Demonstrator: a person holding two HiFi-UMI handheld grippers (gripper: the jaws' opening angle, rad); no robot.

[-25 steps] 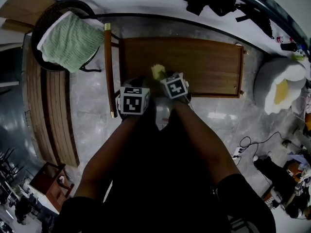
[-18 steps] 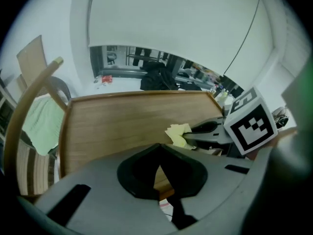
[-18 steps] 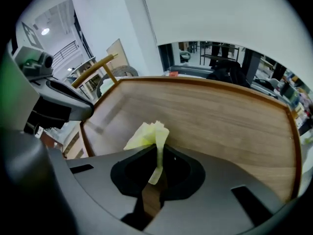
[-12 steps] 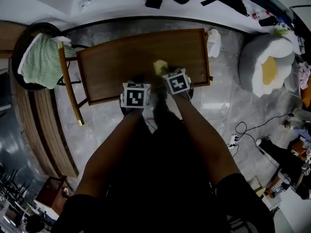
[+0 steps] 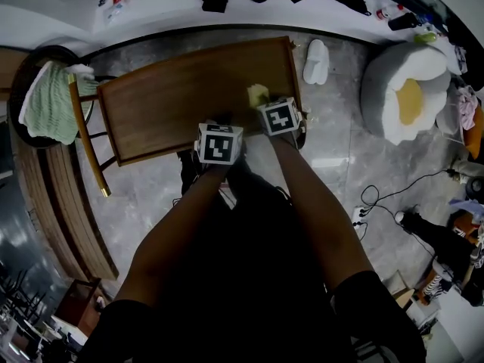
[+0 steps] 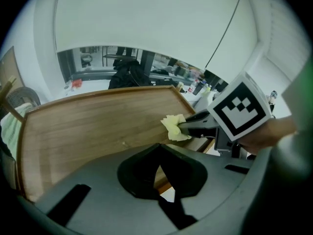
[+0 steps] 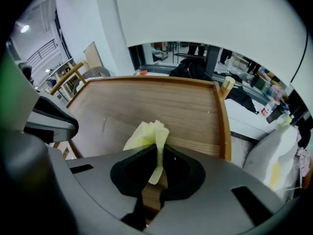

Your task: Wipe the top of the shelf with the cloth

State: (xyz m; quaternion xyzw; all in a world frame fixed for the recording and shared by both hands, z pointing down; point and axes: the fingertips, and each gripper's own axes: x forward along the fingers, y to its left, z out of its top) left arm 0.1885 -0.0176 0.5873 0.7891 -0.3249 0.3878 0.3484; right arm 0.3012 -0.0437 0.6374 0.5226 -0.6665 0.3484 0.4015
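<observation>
The brown wooden shelf top (image 5: 189,97) lies below me, and also shows in the left gripper view (image 6: 88,126) and the right gripper view (image 7: 161,99). A crumpled yellow cloth (image 5: 258,94) rests on it near the front right end. My right gripper (image 5: 262,103) is shut on the cloth (image 7: 148,132), which sticks out past the jaws of the gripper (image 7: 157,155). My left gripper (image 5: 218,125) hovers at the shelf's front edge, just left of the right one. Its jaws are shut with nothing between them (image 6: 159,160). From it I see the cloth (image 6: 173,127) in the right gripper (image 6: 182,128).
A green towel (image 5: 49,100) lies on a round chair at the left, beside a slatted wooden bench (image 5: 45,203). A white cushion with a yellow centre (image 5: 404,100) sits on the floor at the right. A white slipper (image 5: 316,60) and cables (image 5: 363,210) lie on the grey floor.
The right gripper and the cloth now sit near the shelf's right end instead of its left part. The left gripper has stayed beside it at the front edge.
</observation>
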